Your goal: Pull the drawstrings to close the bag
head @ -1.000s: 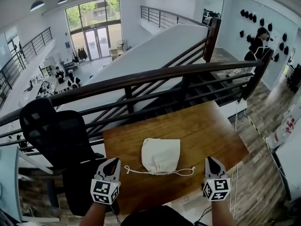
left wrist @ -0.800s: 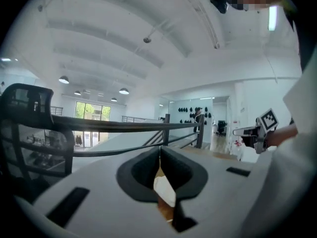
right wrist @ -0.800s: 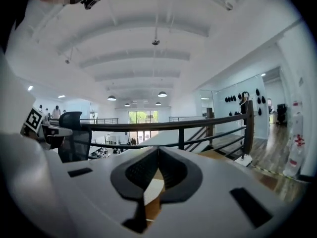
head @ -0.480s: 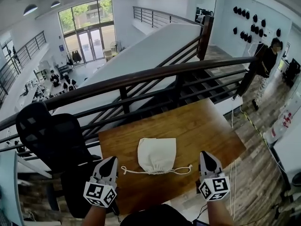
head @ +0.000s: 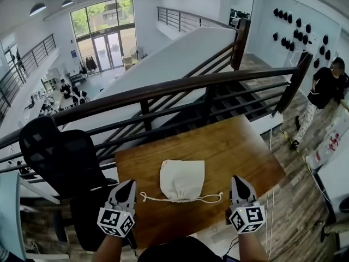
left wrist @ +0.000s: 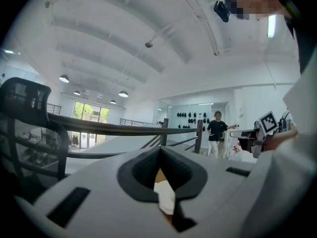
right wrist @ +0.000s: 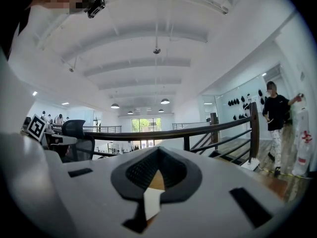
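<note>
Both pairs of jaws are closed tip to tip and hold nothing; through the small gap behind each pair only wood and a sliver of pale cloth show. The left gripper [head: 129,188] and the right gripper [head: 238,182] hover over the near edge of the brown wooden desk [head: 234,146], one at each side, jaws pointing toward the far edge.

Between them, a little in from the near edge and about midway along it, lies one cream cloth bag [head: 182,176], flat, its mouth turned toward the near edge. One thin white drawstring cord [head: 152,199] runs through that mouth and leaves two tails, one trailing toward each gripper. Each gripper is near its own tail, which would suit pulling the two outward, away from each other.

The mouth looks puckered and narrower than the body, so it fits a bag already drawn shut as well as one only partly gathered.

Beyond the far edge stands one dark railing [head: 163,89], and off the left edge one black mesh chair [head: 60,157].
</note>
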Demonstrator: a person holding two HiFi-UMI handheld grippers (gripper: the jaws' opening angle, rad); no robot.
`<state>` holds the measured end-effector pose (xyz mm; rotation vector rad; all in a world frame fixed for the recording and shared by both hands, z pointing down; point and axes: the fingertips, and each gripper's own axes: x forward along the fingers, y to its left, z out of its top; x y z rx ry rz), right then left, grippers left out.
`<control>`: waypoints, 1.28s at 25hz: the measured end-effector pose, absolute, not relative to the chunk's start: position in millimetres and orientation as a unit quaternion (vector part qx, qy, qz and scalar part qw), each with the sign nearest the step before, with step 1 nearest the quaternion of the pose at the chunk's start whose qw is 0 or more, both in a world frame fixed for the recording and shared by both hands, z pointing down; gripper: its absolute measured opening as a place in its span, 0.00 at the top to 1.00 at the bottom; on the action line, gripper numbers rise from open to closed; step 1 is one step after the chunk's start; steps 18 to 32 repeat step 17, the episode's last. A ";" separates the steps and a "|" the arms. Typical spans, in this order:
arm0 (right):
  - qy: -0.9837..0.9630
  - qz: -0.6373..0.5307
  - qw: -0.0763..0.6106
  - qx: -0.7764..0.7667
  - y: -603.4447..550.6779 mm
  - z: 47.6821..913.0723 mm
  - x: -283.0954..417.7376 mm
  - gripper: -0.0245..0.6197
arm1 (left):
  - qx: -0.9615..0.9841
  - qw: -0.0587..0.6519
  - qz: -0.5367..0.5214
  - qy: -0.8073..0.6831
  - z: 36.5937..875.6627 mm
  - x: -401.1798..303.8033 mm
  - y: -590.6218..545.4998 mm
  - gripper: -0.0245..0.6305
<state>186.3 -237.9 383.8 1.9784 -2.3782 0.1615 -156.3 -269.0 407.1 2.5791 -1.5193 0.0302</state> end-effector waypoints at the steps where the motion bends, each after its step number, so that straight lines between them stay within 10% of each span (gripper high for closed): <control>1: -0.768 0.054 0.022 0.638 -238.2 385.9 185.8 0.97 | 0.858 0.078 0.009 -0.508 410.1 -158.2 -269.3 0.95; 32: -0.771 0.062 0.045 0.633 -243.0 398.0 180.0 0.97 | 0.856 0.073 0.023 -0.512 418.1 -154.2 -271.0 0.95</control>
